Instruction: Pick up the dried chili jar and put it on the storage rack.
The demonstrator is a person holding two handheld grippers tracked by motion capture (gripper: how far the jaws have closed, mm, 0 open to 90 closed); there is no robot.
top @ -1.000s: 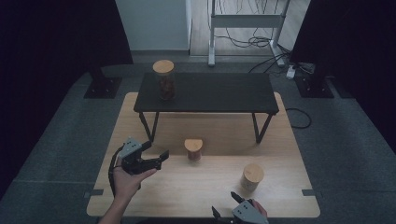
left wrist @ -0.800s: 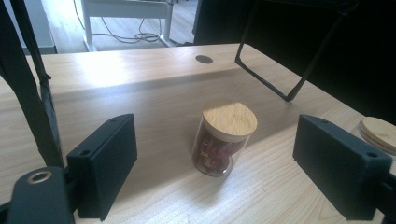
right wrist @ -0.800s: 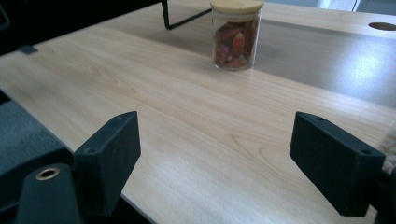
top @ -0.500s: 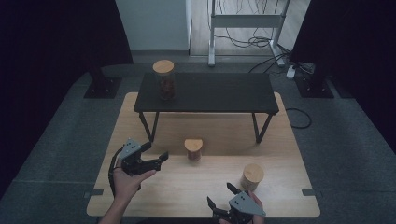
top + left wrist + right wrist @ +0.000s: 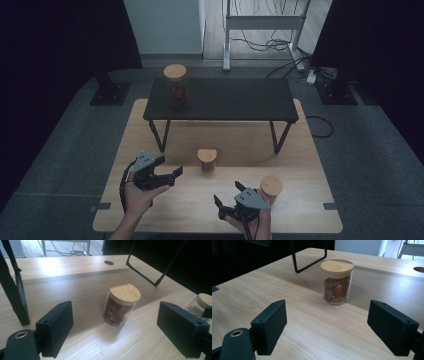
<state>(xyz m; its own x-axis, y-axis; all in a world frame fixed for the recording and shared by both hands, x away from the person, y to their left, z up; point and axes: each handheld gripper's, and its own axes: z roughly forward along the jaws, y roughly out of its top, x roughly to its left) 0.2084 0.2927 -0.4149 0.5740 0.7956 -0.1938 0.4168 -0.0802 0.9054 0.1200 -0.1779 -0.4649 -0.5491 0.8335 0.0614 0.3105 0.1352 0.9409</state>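
Reaching comes first: both hand-held grippers, left [image 5: 169,172] and right [image 5: 227,194], stand wide open and hold nothing; the small glass jar with a round wooden lid [image 5: 207,160] sits mid-frame on the pale wooden counter [image 5: 300,165]; next, one must move closer around it.

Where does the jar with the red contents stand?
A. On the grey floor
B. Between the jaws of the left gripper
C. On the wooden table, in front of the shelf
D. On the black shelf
C: the jar stands upright on the wooden table, in front of the black shelf; both gripper views show it apart from the open jaws.
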